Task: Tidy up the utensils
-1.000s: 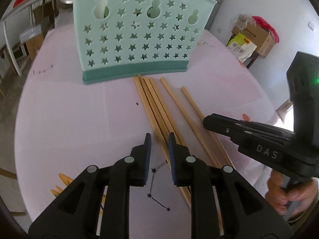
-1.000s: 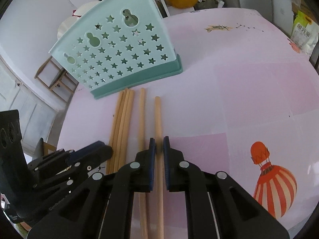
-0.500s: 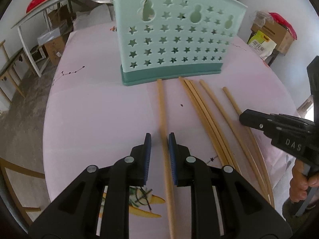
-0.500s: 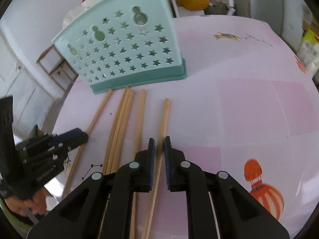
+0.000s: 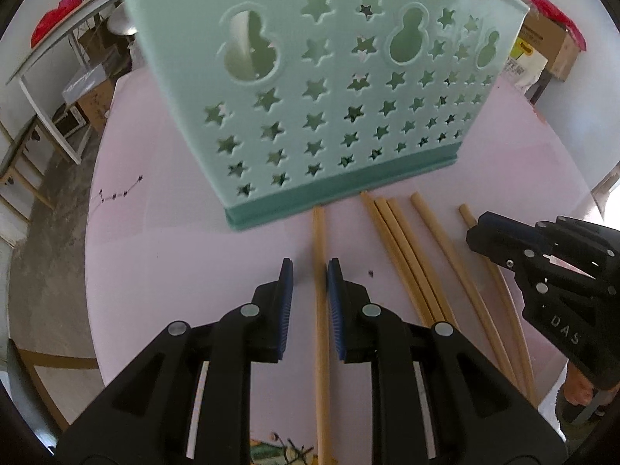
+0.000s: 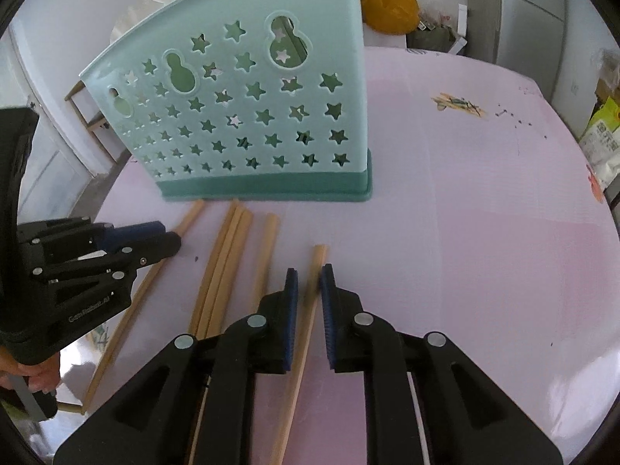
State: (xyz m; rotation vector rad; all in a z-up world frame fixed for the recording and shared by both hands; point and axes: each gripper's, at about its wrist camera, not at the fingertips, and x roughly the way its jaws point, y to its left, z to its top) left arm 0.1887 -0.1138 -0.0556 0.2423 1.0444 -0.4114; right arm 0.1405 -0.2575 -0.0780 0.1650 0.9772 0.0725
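Each hand-held gripper had a long pale wooden chopstick between its blue-padded jaws, so the step in hand looked like carrying sticks to the mint-green plastic utensil holder with star-shaped cut-outs [image 5: 329, 89], which stood upright on the pink table [image 6: 484, 232] just ahead of both sets of fingers. The left gripper [image 5: 310, 271] was nearly closed on its chopstick [image 5: 319, 240], which ran straight forward with its far end almost at the holder's dark green base. The right gripper [image 6: 309, 277] pinched a second chopstick [image 6: 316, 263], whose tip poked a little past the pads; its jaws had just narrowed slightly on it. Four loose chopsticks [image 6: 228, 255] lay on the table between the two grippers. The next move likely called for lifting each stick, tipping it upright and lowering it over the holder's top edge without knocking the holder.
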